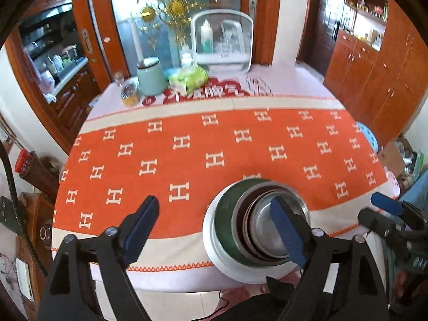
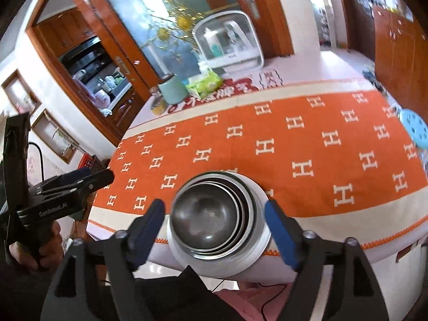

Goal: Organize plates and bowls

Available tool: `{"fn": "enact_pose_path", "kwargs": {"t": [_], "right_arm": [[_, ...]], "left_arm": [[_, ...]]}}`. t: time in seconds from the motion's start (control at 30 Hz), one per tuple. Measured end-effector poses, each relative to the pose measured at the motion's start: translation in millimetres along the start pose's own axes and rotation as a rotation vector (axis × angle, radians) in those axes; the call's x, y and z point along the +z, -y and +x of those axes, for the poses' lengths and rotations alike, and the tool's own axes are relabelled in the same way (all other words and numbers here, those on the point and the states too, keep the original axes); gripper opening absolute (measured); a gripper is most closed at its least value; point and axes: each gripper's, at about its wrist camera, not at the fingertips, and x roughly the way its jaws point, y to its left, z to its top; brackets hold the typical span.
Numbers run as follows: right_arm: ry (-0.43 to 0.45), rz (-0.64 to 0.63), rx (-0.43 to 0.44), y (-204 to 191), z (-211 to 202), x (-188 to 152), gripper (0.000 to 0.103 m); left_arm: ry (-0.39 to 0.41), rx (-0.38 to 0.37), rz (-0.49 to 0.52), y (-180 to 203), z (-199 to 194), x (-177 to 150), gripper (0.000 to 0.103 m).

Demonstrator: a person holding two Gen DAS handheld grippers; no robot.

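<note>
Here, a nested stack (image 2: 214, 222) of dishes is being shown at the near edge of the tabletop (image 1: 240, 139), which is being covered by an orange cloth patterned with white H shapes. The stack is made up of a white plate (image 1: 211, 240) at the bottom, a green-lined bowl (image 1: 227, 214) set in it, and several steel bowls (image 2: 206, 219) nested inside that; part of the white plate is being carried past the tabletop's front edge.

The left gripper (image 1: 216, 230) is being held above the tabletop with its jaws spread wide and nothing between them; its right finger is being seen in front of the stack, though contact cannot be told. The right gripper (image 2: 214, 230) is likewise being held wide, with the stack framed between its blue pads (image 2: 281, 235) but not pressed by them. In the right wrist view the left gripper is being gripped by a hand (image 2: 32, 248) at the far left.

At the far side of the tabletop, a mint green canister (image 1: 151, 76), a green tissue pack (image 1: 190, 79), a small jar (image 1: 129, 93) and a white clear-fronted cabinet (image 1: 223, 42) are being kept well apart from the stack.
</note>
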Motion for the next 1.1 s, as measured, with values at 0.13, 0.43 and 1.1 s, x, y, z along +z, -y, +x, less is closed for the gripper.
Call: {"fn": "enact_pose_path", "kwargs": {"t": [0.13, 0.43, 1.1], "right_arm": [[0.018, 0.003, -0.038, -16, -6, -7, 0.085], [0.028, -0.042, -0.137, -26, -12, -18, 0.089], [0.035, -0.046, -0.154, -11, -19, -17, 0.103]], "left_arm": [[0.033, 0.034, 0.004, 15, -14, -9, 0.086], [0.049, 0.098, -0.04, 33, -25, -25, 0.087], [0.073, 0.15, -0.098, 46, -32, -34, 0.1]]}}
